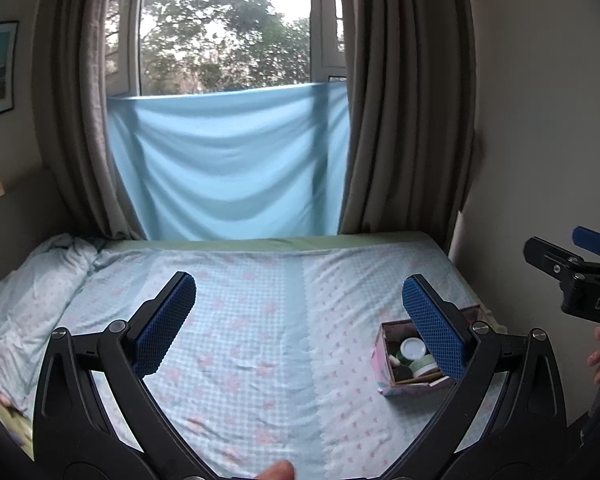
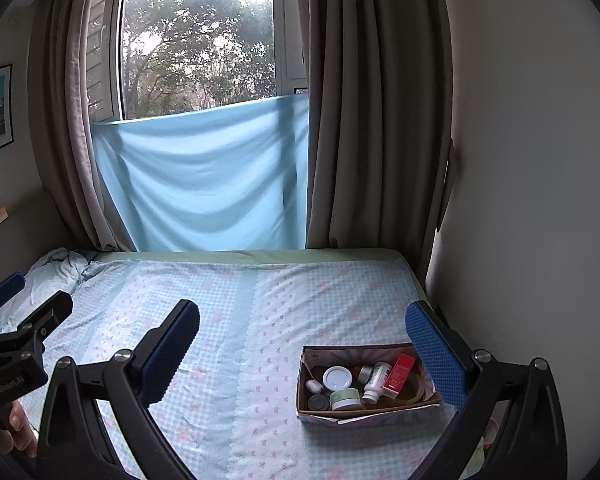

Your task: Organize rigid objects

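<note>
A rectangular cardboard box with a floral outside [image 2: 364,414] sat near the right edge of the bed's blue checked sheet [image 2: 236,320], long axis across the bed, holding a white-lidded jar [image 2: 337,377], a white bottle [image 2: 376,380] lying tilted and a red carton [image 2: 398,372]. Both the left gripper [image 1: 298,316] and right gripper [image 2: 302,340] hovered with fingers spread wide and empty. The sheet's middle and left lay open, crumpled bedding [image 1: 40,276] at the far left corner.

Your left wrist camera looks forward along its own fingers, across the bed [image 1: 260,320] toward the window [image 1: 224,28], from well above the sheet. Your right wrist camera faces the same way from a spot further right, at much the same height. Both views share the bed, the window, the curtains [image 2: 364,100] and the open box [image 2: 364,412]; the box sits nearer the middle in the right view, at the edge in the left.
</note>
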`<action>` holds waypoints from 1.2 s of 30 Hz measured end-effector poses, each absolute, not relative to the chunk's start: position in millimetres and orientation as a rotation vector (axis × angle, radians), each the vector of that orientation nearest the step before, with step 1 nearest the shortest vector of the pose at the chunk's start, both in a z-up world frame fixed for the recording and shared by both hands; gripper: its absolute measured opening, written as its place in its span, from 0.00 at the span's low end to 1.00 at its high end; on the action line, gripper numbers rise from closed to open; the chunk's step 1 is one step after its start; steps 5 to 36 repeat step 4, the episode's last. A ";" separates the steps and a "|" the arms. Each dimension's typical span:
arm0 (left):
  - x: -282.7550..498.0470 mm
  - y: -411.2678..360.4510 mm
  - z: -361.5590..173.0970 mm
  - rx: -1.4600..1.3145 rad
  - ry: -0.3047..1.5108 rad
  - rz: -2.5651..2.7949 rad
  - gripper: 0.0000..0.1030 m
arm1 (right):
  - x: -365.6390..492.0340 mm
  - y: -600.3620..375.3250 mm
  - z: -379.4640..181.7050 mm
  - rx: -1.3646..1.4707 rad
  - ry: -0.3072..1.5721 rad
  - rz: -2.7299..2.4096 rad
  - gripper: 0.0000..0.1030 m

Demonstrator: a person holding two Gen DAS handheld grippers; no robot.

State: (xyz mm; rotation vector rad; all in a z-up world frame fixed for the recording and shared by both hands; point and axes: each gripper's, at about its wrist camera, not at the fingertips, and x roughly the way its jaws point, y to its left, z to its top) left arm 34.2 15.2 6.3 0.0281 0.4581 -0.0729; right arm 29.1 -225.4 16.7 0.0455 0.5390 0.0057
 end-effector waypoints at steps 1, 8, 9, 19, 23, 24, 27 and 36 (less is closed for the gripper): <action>35.9 16.1 4.8 0.025 0.459 -0.078 1.00 | 30.8 -224.7 16.0 0.045 0.542 0.003 1.00; 42.6 19.7 0.4 0.021 0.469 -0.084 1.00 | 38.7 -219.9 13.8 0.037 0.560 -0.002 1.00; 42.6 19.7 0.4 0.021 0.469 -0.084 1.00 | 38.7 -219.9 13.8 0.037 0.560 -0.002 1.00; 42.6 19.7 0.4 0.021 0.469 -0.084 1.00 | 38.7 -219.9 13.8 0.037 0.560 -0.002 1.00; 42.6 19.7 0.4 0.021 0.469 -0.084 1.00 | 38.7 -219.9 13.8 0.037 0.560 -0.002 1.00; 42.6 19.7 0.4 0.021 0.469 -0.084 1.00 | 38.7 -219.9 13.8 0.037 0.560 -0.002 1.00; 42.6 19.7 0.4 0.021 0.469 -0.084 1.00 | 38.7 -219.9 13.8 0.037 0.560 -0.002 1.00; 42.6 19.7 0.4 0.021 0.469 -0.084 1.00 | 38.7 -219.9 13.8 0.037 0.560 -0.002 1.00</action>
